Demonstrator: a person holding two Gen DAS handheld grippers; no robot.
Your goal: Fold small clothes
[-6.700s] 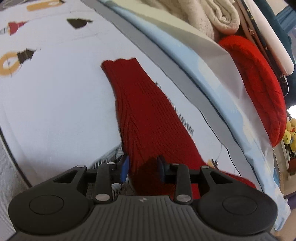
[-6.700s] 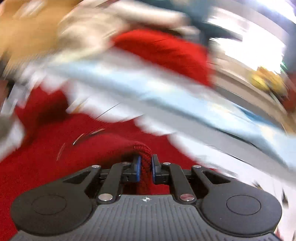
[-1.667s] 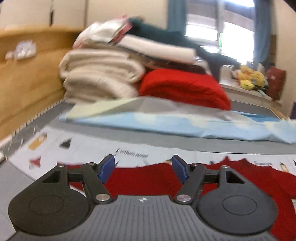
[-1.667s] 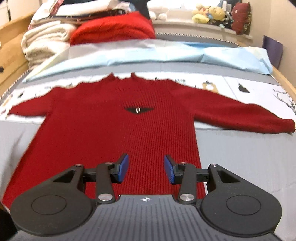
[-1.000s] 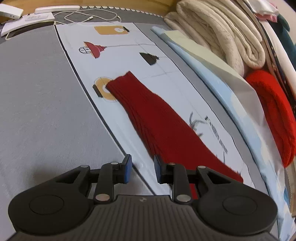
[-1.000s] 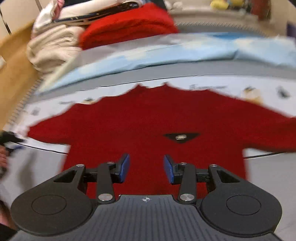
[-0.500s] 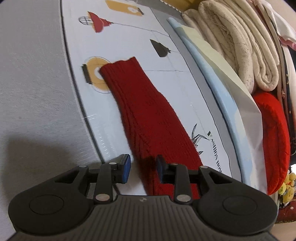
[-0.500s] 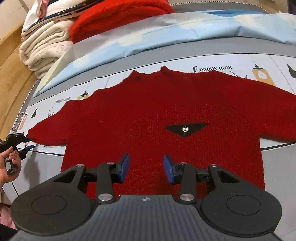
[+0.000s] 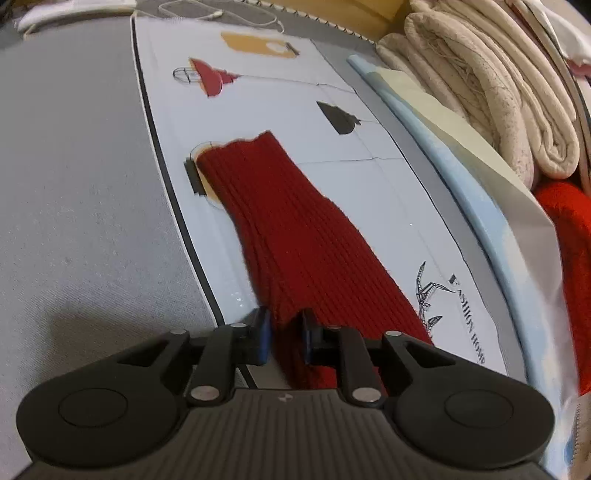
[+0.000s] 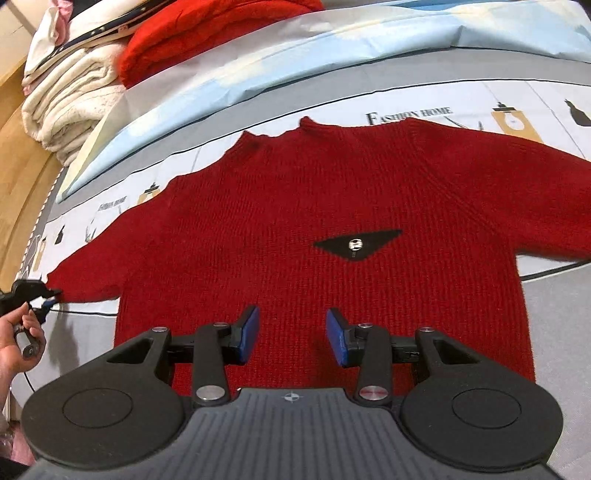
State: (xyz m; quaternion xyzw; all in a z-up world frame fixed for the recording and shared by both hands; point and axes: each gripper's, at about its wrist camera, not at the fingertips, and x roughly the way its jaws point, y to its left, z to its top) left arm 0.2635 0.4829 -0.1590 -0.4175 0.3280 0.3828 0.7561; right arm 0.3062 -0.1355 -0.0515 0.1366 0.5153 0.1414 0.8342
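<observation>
One dark red ribbed-knit sweater [image 10: 332, 229] is lying spread flat, front up, on the bed [image 9: 74, 184], partly over one white printed sheet with lamp and lettering motifs [image 9: 258, 92], neck toward the far side and hem nearest the right tongs [image 10: 291, 332]. One black triangular patch with a small metal stud [image 10: 356, 244] is sitting mid-chest. Two sleeves are reaching out sideways; the left sleeve [image 9: 288, 229] is running with its long axis straight away from the left tongs [image 9: 284, 338], cuff at the far end over an orange print, shoulder end nearest. Two tongs are counted. The left tongs are closing, and the near edge of that sleeve is standing bunched between the blue pads, which look to be pressing on it; the right wrist view is showing the same tool at the sleeve's outer end, worked by one hand [image 10: 18, 339]. The right tongs are standing partly open with nothing between the pads, hovering over the lower body of the sweater. The left hand is judged the nearer to the sleeve, so carrying that sleeve inward across the chest would fall to it. Beyond the sheet: one pale blue cloth [image 10: 295, 55], one stack of cream quilted blankets [image 9: 498, 92], one folded bright red knit [image 10: 207, 26].
</observation>
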